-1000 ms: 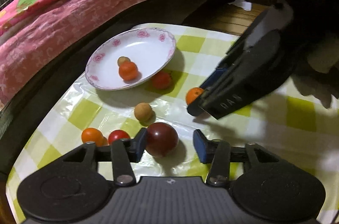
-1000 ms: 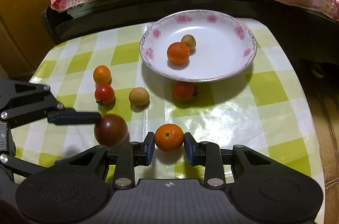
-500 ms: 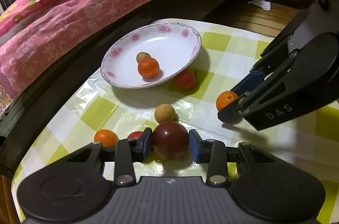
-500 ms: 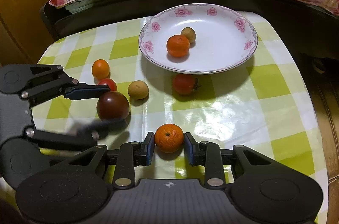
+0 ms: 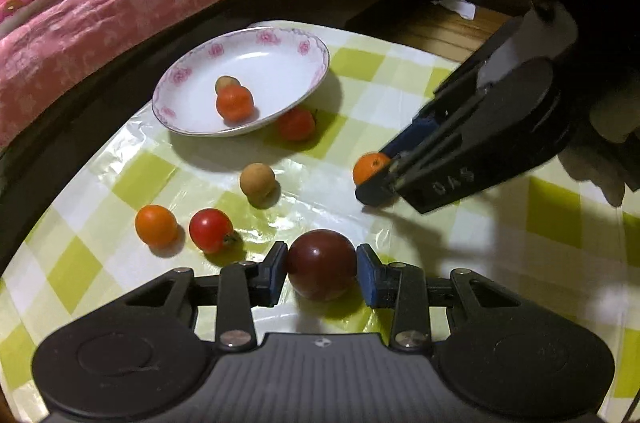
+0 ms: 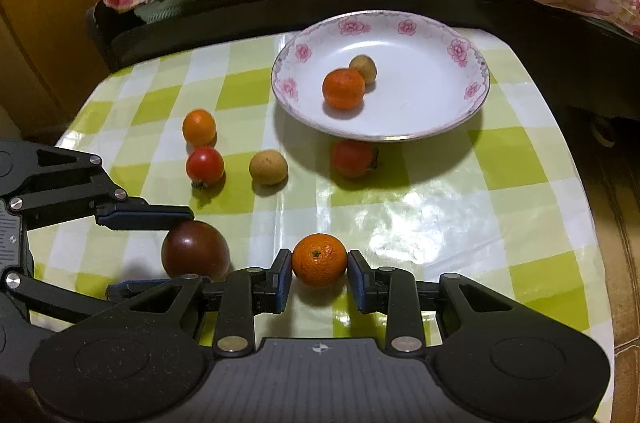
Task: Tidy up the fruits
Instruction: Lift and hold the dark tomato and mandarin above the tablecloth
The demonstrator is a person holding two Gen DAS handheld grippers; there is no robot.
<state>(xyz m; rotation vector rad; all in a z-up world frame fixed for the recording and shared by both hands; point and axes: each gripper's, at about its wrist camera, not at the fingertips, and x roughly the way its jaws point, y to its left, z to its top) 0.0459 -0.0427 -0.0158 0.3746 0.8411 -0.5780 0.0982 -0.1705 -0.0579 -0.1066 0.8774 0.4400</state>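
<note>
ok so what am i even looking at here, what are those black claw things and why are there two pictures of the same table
No robot here: a person holds a two-finger claw in each hand, and each claw carries a wide-angle camera that looks along its fingers. So one picture comes from the left claw, the other from the right claw; each also shows the other claw from the side.

The left claw has just closed on the dark red fruit. The right claw grips a small orange.

On the checked tablecloth stands a flowered plate that holds an orange fruit and a small tan fruit. Loose on the cloth lie an orange tomato, a red tomato, a tan fruit and a red fruit by the plate's edge.
</note>
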